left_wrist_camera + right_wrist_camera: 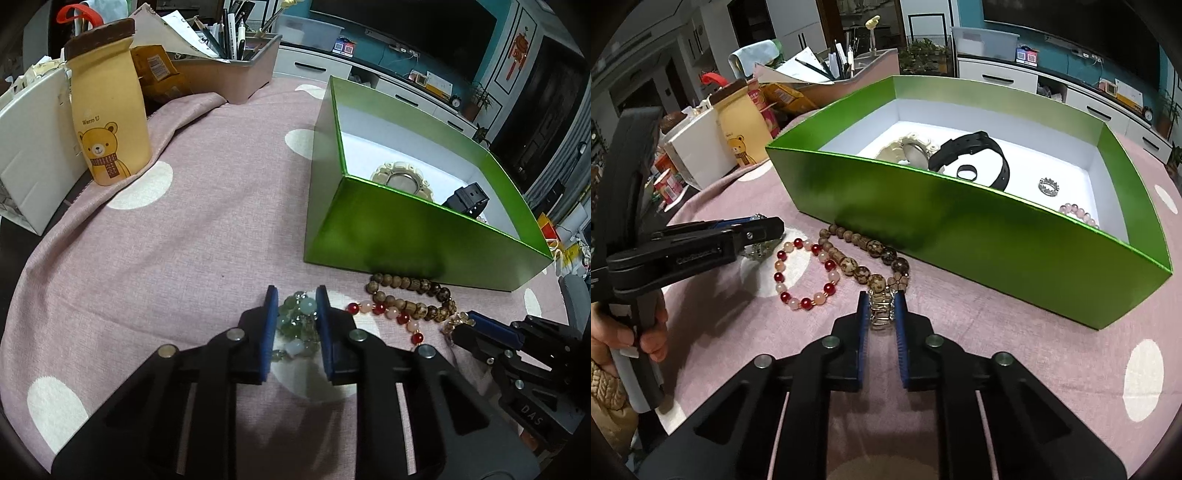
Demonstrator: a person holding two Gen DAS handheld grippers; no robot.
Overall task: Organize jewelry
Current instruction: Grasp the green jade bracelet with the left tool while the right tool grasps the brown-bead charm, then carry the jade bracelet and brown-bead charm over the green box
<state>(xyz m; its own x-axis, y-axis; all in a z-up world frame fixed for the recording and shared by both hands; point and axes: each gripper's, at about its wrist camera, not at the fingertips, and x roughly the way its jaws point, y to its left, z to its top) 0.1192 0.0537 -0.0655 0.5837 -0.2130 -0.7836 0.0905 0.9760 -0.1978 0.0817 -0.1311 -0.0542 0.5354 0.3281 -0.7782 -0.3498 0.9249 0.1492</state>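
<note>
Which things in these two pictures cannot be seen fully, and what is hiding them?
- Green bead bracelet, left wrist view: its sides are hidden behind the left gripper's blue pads.
- Gold piece, right wrist view: squeezed in the right gripper; too small to identify.
- Pink bead bracelet, right wrist view: partly hidden by the green box's near wall.
- Black watch, left wrist view: mostly behind that wall.

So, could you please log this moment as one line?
left gripper: shut on green bracelet | right gripper: shut on gold bracelet | green box: open
</note>
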